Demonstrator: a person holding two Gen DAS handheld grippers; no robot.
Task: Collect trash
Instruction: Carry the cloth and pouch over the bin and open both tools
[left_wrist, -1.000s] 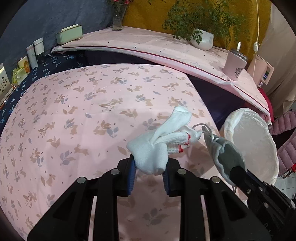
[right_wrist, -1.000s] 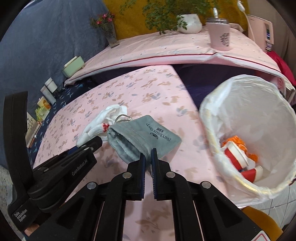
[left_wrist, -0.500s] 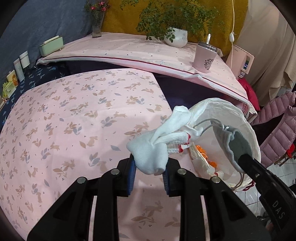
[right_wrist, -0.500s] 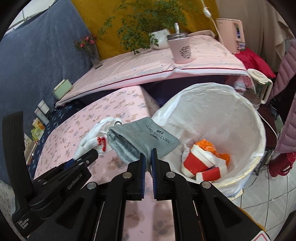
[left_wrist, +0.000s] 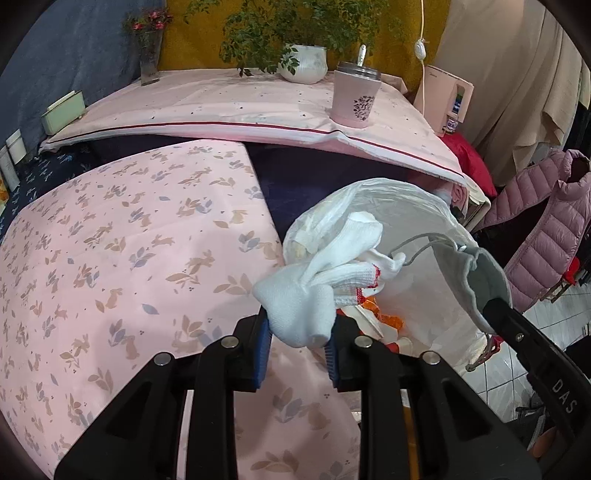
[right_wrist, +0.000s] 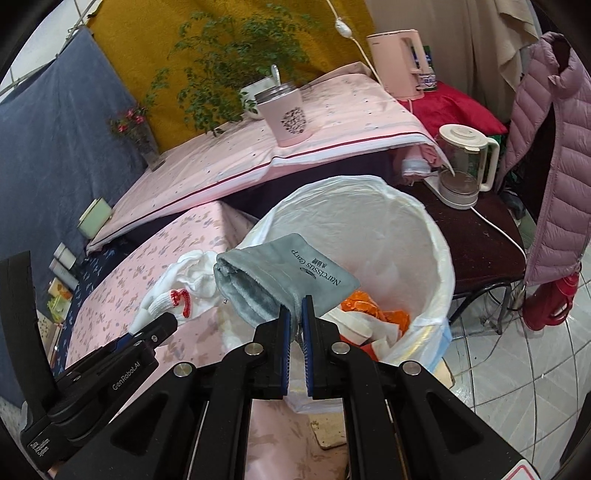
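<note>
White cotton fills the left claw (left_wrist: 297, 338): its blue pads are clamped on a bunched white glove (left_wrist: 314, 295) with red-stitched cuffs, held in the air above the edge of the pink rabbit-print tabletop (left_wrist: 110, 266), at the near rim of the bin. To the right, the right claw (right_wrist: 295, 325) is pinched tight on a corner of a grey drawstring pouch (right_wrist: 284, 277), which hangs over the mouth of the white-lined trash bin (right_wrist: 424, 229). Orange and white scraps (right_wrist: 369, 317) lie inside the bin. Farther right, a glass kettle (right_wrist: 461, 166) stands on a dark side table (right_wrist: 487, 240).
</note>
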